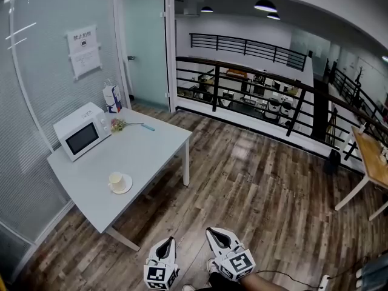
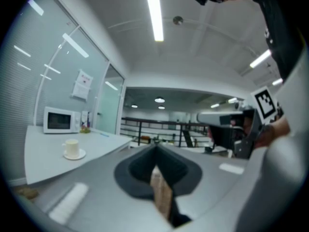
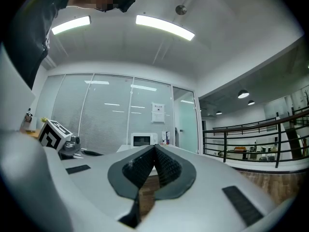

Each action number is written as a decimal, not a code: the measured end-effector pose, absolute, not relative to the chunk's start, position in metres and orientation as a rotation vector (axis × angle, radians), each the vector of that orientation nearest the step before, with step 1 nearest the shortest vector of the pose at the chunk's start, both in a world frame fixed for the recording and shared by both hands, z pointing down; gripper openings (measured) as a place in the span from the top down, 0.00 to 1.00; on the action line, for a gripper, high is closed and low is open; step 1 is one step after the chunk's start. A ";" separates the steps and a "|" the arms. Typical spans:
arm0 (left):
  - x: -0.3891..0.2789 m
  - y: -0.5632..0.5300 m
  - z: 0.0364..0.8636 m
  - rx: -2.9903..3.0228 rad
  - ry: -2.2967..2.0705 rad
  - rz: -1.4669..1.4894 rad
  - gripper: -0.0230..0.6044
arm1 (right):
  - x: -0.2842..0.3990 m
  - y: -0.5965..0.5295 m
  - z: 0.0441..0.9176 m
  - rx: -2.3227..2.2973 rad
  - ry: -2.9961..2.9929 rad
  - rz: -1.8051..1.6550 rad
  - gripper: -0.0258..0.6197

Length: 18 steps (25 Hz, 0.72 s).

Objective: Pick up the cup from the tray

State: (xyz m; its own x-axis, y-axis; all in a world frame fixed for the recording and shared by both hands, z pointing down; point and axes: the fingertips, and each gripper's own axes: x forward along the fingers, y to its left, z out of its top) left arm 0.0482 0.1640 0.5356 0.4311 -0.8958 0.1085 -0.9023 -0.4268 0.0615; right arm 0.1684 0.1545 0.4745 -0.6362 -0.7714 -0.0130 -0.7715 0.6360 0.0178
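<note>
White cup (image 1: 116,179) on saucer (image 1: 126,187), worktop (image 1: 148,147) near edge. I see left tongs (image 1: 170,242) and right tongs (image 1: 211,231) both closed, empty, well apart from cup.

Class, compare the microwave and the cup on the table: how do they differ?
The microwave is a large box; the cup is small and round. The microwave stands by the glass wall; the cup nearer the open edge of the table. The microwave sits directly on the table, the cup on a saucer. Both are whitish and upright.
</note>
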 end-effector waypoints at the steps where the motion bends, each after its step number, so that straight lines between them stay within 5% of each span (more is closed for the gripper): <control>1: 0.048 0.159 0.536 2.561 -1.621 0.092 0.96 | 0.168 0.148 0.474 -1.333 2.838 0.035 0.95; 18: 0.090 0.019 0.509 2.539 -1.737 0.064 0.96 | 0.204 0.005 0.466 -1.148 2.876 0.069 0.95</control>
